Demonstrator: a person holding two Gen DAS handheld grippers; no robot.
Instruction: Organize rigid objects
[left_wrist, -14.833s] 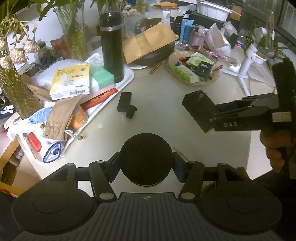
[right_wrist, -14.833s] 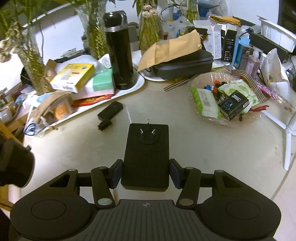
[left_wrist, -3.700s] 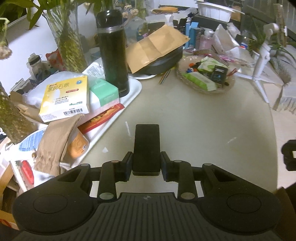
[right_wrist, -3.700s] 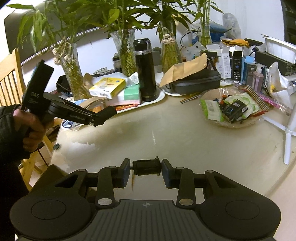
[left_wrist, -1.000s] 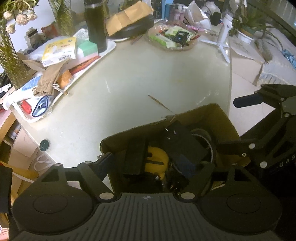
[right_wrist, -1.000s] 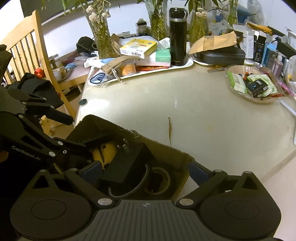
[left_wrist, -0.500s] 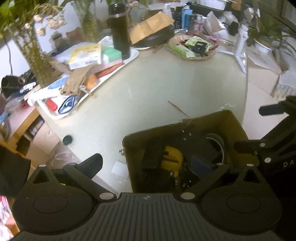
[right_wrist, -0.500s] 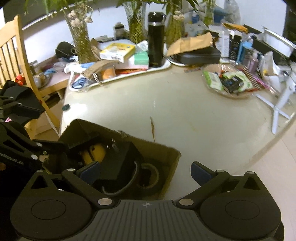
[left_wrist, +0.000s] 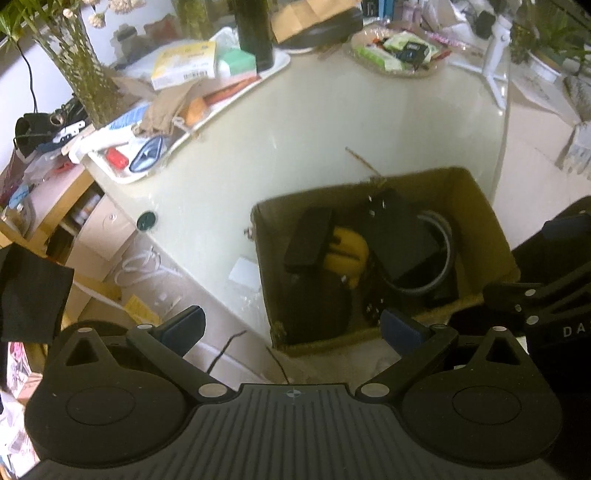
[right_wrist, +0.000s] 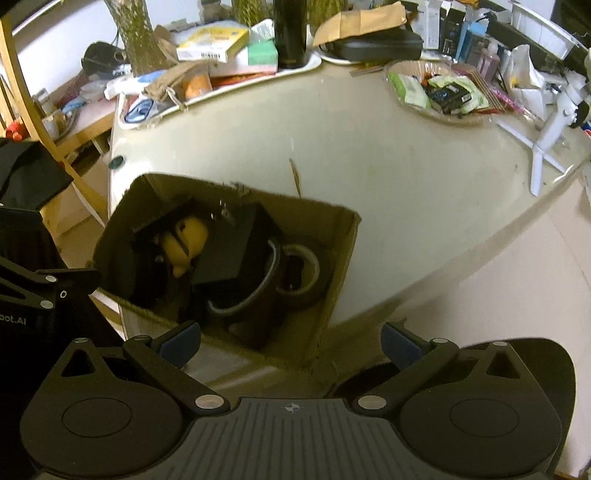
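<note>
Pretty clearly somebody's home, a lived-in dining or living room. I'm over a pale rounded worktop (right_wrist: 406, 177) that's buried in everyday stuff along the far edge: glass vases of plant stems (left_wrist: 86, 74), a black thermos (left_wrist: 255, 33), a yellow medicine box (left_wrist: 184, 64) on a white tray (left_wrist: 273, 64), and a dish of snack packets (right_wrist: 439, 92). There's a wooden chair (right_wrist: 29, 110) on the left and a small white tripod (right_wrist: 550, 133) on the right. Cluttered, homey, no lab gear.
</note>
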